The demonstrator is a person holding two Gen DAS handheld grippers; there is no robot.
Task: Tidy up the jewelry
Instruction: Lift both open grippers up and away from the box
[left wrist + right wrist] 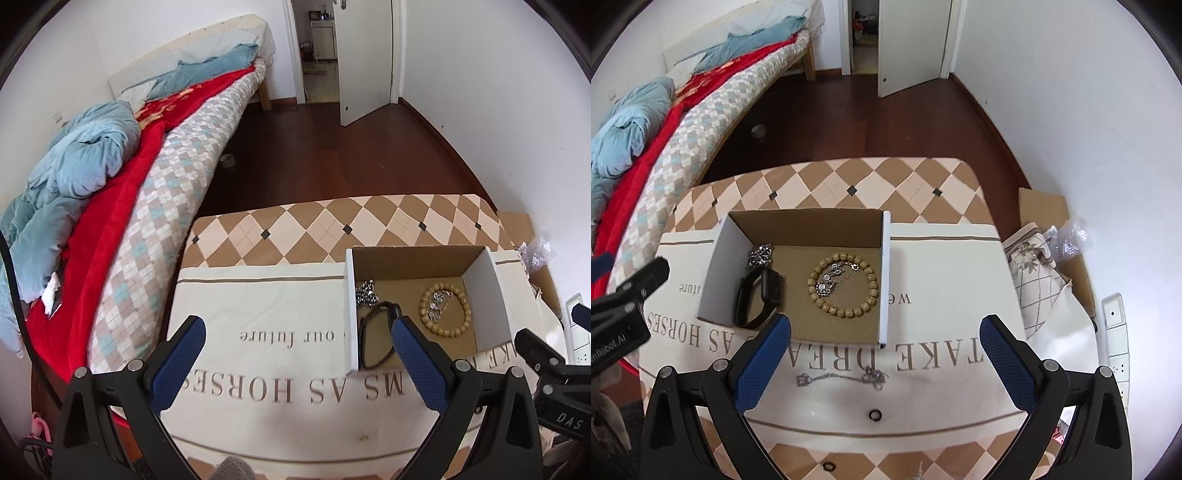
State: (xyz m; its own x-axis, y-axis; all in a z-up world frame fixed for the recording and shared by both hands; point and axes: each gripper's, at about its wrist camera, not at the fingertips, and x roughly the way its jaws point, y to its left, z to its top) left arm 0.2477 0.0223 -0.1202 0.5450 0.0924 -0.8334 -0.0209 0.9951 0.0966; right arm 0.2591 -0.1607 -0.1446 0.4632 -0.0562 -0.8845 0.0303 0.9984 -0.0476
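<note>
Down low in the right wrist view, the thin, floppy silver chain [839, 379] lay loose; both claws, left gripper [299, 360] and right gripper [884, 360], gaped wide apart, so pinching its middle looked best.

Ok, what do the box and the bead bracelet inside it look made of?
Box: corrugated cardboard, brown inside, white matte outside; the cut edges show the board. Bead bracelet: probably wood or seed, tan, dull, with carved-looking speckled beads; too small to be sure.
</note>
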